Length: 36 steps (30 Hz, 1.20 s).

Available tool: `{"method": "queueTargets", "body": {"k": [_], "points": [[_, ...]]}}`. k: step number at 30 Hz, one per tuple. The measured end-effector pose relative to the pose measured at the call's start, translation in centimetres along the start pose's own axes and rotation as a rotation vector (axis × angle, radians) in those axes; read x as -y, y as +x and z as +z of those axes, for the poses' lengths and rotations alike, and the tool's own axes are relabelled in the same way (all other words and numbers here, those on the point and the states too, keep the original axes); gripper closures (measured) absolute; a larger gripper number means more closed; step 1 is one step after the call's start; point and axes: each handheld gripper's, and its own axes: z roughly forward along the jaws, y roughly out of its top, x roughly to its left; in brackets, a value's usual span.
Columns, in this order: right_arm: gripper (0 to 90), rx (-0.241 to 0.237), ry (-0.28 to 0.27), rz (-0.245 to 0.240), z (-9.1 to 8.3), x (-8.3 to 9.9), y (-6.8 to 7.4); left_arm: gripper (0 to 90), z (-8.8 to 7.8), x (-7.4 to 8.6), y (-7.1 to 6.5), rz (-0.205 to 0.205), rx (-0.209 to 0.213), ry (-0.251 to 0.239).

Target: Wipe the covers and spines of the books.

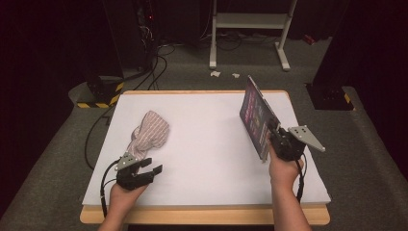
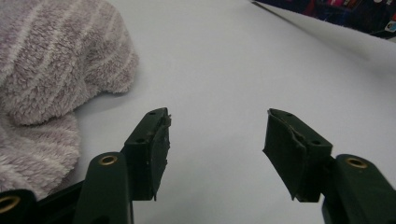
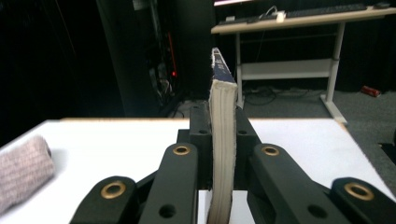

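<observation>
Covering the tabletop (image 1: 207,159) is a white sheet, and above its right side we hold a book (image 1: 257,118) upright on edge, our right tool (image 1: 275,136) clamped tight across its pages. Just beyond and left of our left tool (image 1: 150,168), whose jaws stand apart with nothing between them, lies a striped fuzzy cloth (image 1: 148,132).

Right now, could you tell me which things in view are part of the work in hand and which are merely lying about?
In hand:
- book, held on edge, clamped by the right gripper
- fuzzy striped cloth, bunched on the table just ahead of the open left gripper

Lying about:
- white desk frame on the floor behind
- paper scraps on the carpet
- cables by the dark stands
</observation>
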Motion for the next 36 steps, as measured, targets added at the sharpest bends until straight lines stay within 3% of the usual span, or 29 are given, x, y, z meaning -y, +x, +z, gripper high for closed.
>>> {"method": "queueTargets", "body": {"k": [10,21,30,36], "points": [[84.5,-0.097,0.034,-0.016,0.9,2.1,3.3,40.2,0.0,-0.1,0.0,0.002,0.006,-0.002],[84.5,-0.156,0.095,-0.049,2.7,3.6,6.7,40.2,0.1,0.0,0.1,-0.006,0.012,-0.003],[84.4,-0.179,0.139,-0.06,3.4,4.5,8.1,40.2,0.3,-0.6,-0.1,-0.005,0.018,-0.014],[84.2,-0.197,0.176,-0.08,4.2,5.5,8.9,40.1,0.4,-0.2,-0.2,0.001,0.008,0.004]]}}
